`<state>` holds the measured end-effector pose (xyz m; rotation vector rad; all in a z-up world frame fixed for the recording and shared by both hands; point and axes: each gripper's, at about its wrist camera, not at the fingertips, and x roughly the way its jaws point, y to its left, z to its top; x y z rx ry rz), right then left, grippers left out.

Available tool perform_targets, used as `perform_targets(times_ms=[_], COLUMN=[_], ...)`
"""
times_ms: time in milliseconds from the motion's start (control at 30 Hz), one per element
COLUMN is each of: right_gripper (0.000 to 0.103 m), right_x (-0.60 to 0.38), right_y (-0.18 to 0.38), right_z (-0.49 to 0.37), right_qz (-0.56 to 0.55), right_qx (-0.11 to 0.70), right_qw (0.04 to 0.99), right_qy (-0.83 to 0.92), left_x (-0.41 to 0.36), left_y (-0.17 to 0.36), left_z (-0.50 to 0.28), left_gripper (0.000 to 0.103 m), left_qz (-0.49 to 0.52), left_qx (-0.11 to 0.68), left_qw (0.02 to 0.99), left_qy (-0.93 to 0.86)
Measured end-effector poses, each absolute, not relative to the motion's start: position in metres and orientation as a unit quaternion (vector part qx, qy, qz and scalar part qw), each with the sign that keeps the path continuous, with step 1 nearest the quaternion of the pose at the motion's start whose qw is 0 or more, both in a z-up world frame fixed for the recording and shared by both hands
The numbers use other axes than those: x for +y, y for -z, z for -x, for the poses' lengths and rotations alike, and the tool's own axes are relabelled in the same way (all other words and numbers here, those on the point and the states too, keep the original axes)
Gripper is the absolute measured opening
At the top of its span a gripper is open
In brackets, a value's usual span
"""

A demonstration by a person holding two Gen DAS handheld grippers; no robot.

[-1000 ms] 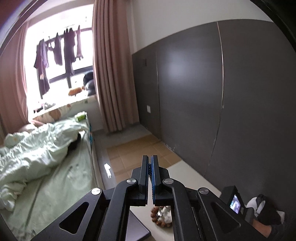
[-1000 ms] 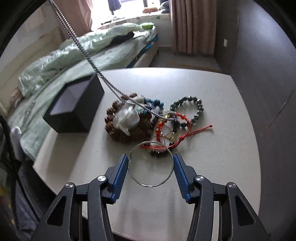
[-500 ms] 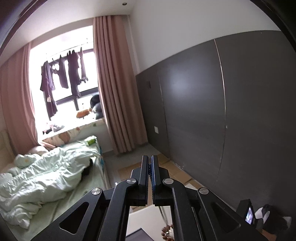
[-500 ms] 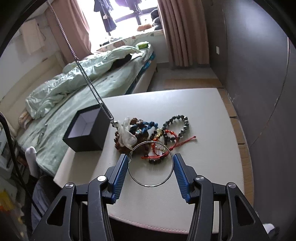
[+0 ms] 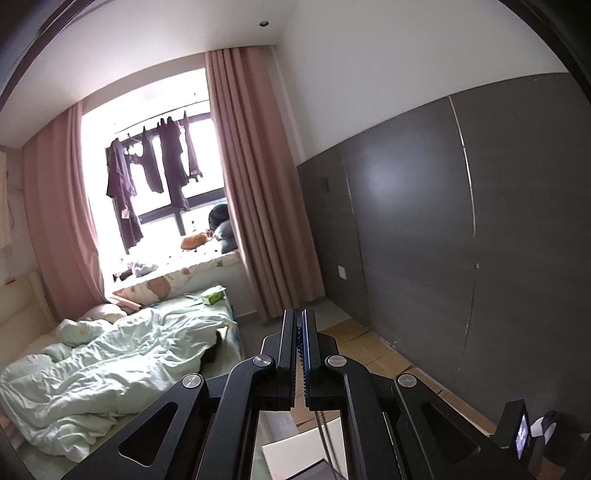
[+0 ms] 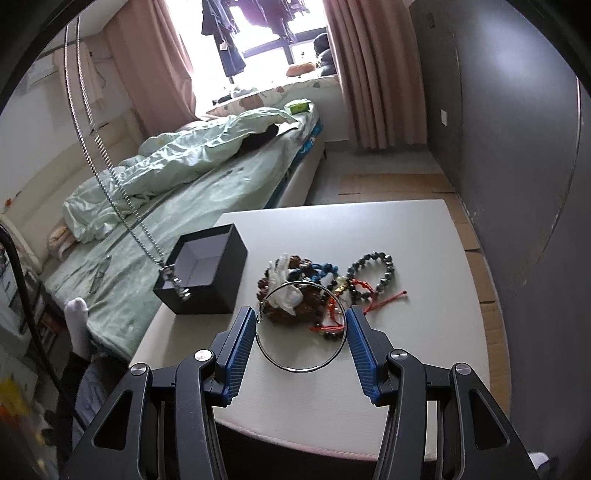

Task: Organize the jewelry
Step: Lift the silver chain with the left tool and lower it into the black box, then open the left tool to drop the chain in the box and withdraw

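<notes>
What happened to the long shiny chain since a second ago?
The left gripper lifted the silver chain up and off the jewelry pile; its end now dangles over the black box. The right gripper rose too and still holds the silver hoop. The pile and box stayed put on the table.

Bedroom, daylight from large window (image 5: 162,192), glass blown out bright. Dark clothes (image 5: 155,162) hang on rail across window. Pink curtains (image 5: 258,206) both sides, right one reaching floor. White ceiling with recessed spotlight (image 5: 263,24). Right wall: dark grey panels (image 5: 443,240) below, white above; white socket (image 5: 342,272) low on panel. Bed (image 6: 192,192) under window, crumpled pale green duvet (image 5: 110,362), green box (image 5: 213,294) near its far end. Cushioned window seat (image 5: 177,277). Floor (image 5: 373,350) partly covered with flattened cardboard. White tabletop (image 6: 424,258) beside bed.
</notes>
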<state>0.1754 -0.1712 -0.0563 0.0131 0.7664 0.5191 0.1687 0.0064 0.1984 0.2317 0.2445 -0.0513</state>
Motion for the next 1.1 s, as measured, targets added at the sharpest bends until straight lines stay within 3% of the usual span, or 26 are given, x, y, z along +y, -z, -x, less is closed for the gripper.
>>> perform_targets(times_ms=[400,1100], right_gripper=[0.051,0.051], right_x=[-0.151,-0.084], right_y=[0.057,0.055], right_z=[-0.175,-0.194], right_qz=[0.009,0.049], right_qx=[0.373,0.381], right_qw=[0.892,0.883], right_qy=[-0.255,-0.270], left_x=[0.035,0.065], left_y=[-0.182,-0.049], left_z=[-0.174,-0.196], left_gripper=[0.002,0.002], left_qz=[-0.096,0.002], left_qx=[0.136,0.261], left_qw=[0.986,0.963], left_qy=[0.013,0.060])
